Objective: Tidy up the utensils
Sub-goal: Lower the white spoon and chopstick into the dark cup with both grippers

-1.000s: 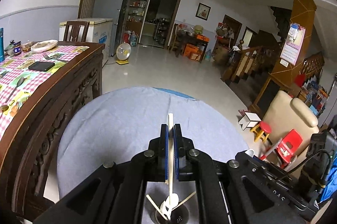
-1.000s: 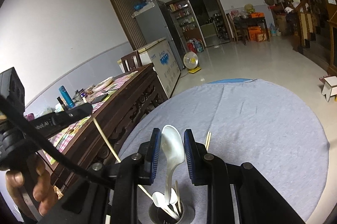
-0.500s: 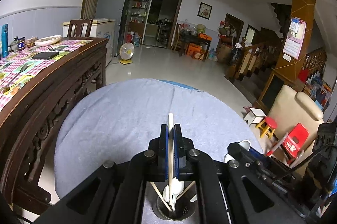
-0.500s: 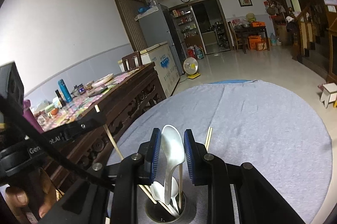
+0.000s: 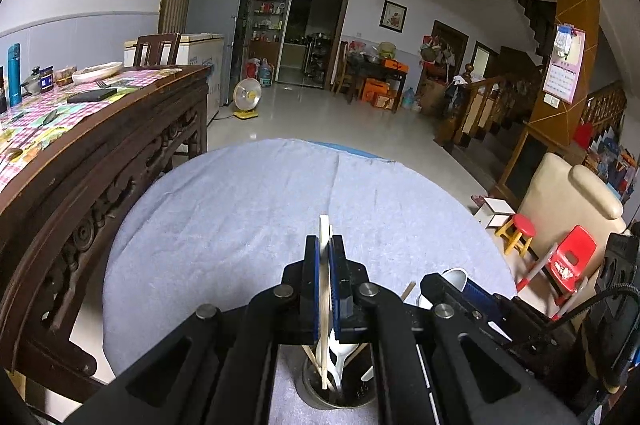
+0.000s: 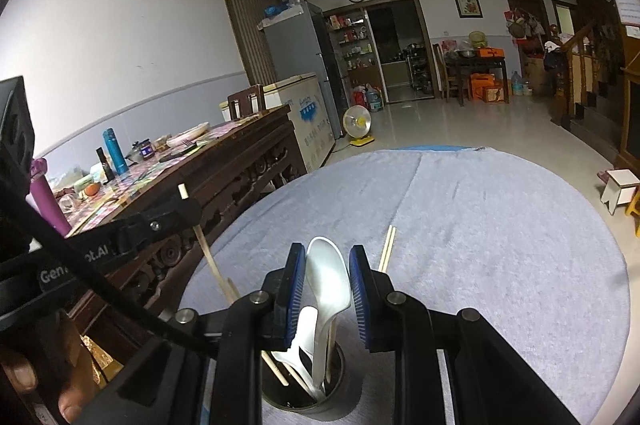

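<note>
My left gripper (image 5: 324,245) is shut on a wooden chopstick (image 5: 322,225), which runs down into a metal utensil cup (image 5: 320,397) on the grey-blue cloth. The cup holds white spoons and more chopsticks. My right gripper (image 6: 326,265) is shut on a white spoon (image 6: 326,277), bowl up, with its handle reaching into the same cup (image 6: 336,405). The left gripper (image 6: 188,211) and its chopstick (image 6: 208,257) stand to the left in the right wrist view. The right gripper (image 5: 452,281) shows at the right in the left wrist view. Two chopstick tips (image 6: 388,245) rise past the right finger.
The round table (image 5: 240,209) under the cloth stretches ahead of both grippers. A dark carved wooden table (image 5: 100,153) with a checked cloth, a blue bottle and a plate stands close on the left. A cream chair (image 5: 568,209) and red stools sit to the right. A hand (image 6: 24,377) grips the left tool.
Both grippers have sunk toward the cup. The chopstick and the spoon handle now reach deeper into it. The side table looks higher in both views.
</note>
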